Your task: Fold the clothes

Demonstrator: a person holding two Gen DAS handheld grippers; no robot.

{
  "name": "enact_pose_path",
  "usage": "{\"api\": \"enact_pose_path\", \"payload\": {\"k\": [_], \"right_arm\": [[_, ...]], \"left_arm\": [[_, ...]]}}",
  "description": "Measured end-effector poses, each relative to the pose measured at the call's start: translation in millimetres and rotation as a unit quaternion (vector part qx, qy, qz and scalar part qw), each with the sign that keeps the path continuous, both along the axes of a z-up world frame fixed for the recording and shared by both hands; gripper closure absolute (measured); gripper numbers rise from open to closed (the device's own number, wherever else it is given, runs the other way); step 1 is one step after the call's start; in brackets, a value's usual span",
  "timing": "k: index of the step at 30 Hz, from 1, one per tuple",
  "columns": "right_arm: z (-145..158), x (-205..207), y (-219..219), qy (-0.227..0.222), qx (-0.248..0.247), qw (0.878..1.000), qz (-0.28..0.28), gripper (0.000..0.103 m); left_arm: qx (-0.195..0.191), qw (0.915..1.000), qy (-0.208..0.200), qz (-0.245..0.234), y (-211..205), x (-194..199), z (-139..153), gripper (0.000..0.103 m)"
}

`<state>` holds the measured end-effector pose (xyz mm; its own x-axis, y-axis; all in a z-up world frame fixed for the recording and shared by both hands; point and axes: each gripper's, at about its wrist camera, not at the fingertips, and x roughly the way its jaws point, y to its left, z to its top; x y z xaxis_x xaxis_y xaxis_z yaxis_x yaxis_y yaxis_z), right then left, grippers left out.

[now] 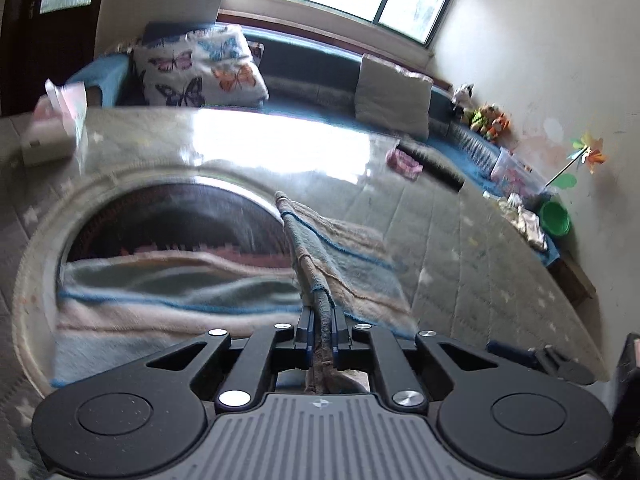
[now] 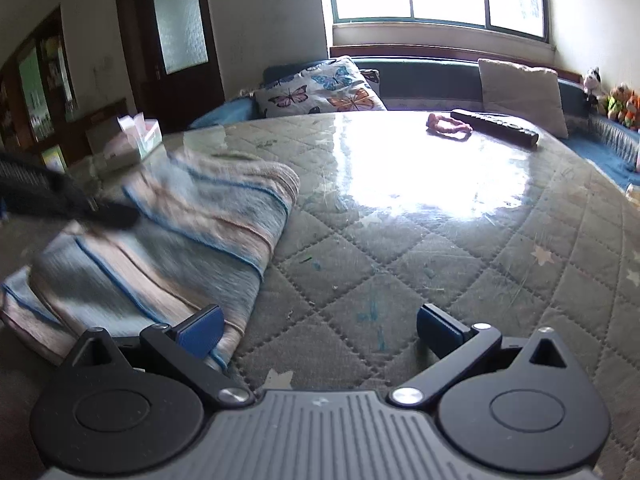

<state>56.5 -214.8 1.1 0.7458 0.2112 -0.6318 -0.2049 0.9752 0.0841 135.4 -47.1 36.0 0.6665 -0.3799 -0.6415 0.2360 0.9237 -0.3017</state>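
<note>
A cloth with blue, pink and beige stripes [image 1: 160,292] lies on the quilted table top [image 1: 480,264]. My left gripper [image 1: 322,328] is shut on a bunched edge of it, and that edge rises off the table in a ridge. In the right wrist view the same striped cloth [image 2: 168,240] is folded at the left, with the left gripper [image 2: 60,200] a dark blur over it. My right gripper [image 2: 320,326] hangs open low over the table top [image 2: 400,248]. Its left pad [image 2: 204,328] is at the cloth's near corner and nothing is between the pads.
A tissue box [image 2: 136,140] stands at the table's far left. A pink hair tie [image 2: 448,124] and a dark remote [image 2: 496,126] lie at the far side. Behind are a bench with a butterfly cushion [image 2: 320,92] and a green bowl [image 1: 556,216].
</note>
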Motion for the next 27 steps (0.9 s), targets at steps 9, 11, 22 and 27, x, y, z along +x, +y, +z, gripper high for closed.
{"api": "enact_pose_path", "payload": {"k": [9, 11, 22, 27], "right_arm": [[2, -2, 5, 0.002, -0.012, 1.0, 0.001, 0.0], [5, -1, 5, 0.006, 0.011, 1.0, 0.0, 0.0], [22, 16, 26, 0.01, 0.094, 0.995, 0.028, 0.0], [28, 24, 49, 0.005, 0.093, 0.994, 0.057, 0.0]], "left_arm": [[-0.002, 0.9995, -0.025, 0.019, 32, -13, 23, 0.095], [0.003, 0.9993, -0.024, 0.028, 43, -15, 24, 0.095], [0.008, 0.997, 0.006, 0.076, 98, -24, 9, 0.095], [0.003, 0.9972, 0.004, 0.075, 107, -27, 14, 0.095]]}}
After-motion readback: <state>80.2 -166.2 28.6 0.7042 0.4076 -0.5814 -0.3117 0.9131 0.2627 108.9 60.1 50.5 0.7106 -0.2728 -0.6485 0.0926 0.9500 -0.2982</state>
